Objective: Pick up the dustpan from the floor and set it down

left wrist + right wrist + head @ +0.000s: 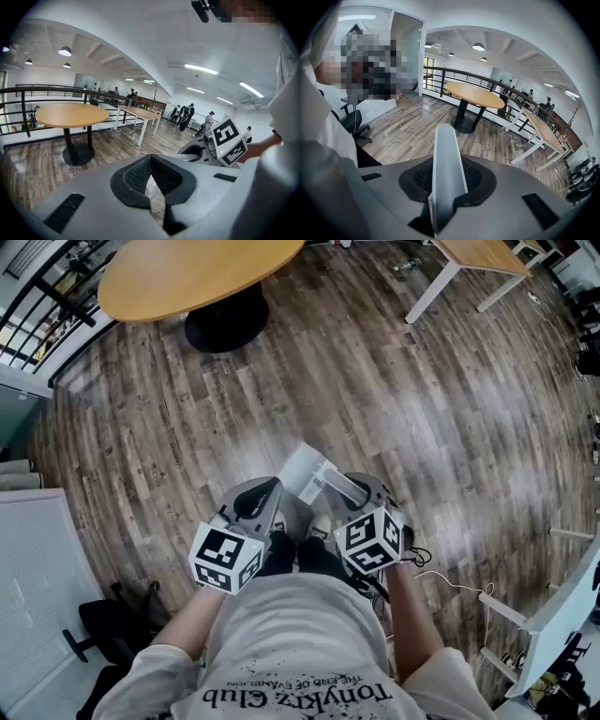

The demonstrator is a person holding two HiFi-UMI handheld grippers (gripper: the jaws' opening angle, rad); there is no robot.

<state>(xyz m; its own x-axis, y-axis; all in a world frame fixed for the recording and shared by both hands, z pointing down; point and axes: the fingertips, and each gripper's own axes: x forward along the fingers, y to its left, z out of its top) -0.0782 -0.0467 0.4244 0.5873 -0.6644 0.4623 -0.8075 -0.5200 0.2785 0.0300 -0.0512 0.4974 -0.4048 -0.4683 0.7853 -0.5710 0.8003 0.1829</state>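
Right hand-held gripper (447,180): my jaws are clamped on the flat handle (446,150) of the pale grey plastic dustpan (304,472); the black ribbed pads press it from both sides, and the handle stands up between them, out past the tips
Left hand-held gripper (151,159): my jaws are closed tip to tip, with nothing between the pads; only floor shows through the gap below the tips
Dustpan: in the head view it lies just ahead of both grippers, its pan end between them and pointing away from me; I cannot tell whether it touches the floor
Grippers together: side by side, close in front of my white T-shirt (300,643)
Brown wood-plank floor (394,399): under everything
Round wooden table on a black pedestal (187,277): well ahead, to my left
Rectangular wooden table with white legs (473,259): well ahead, to my right
Black office chair (103,624): by my left side
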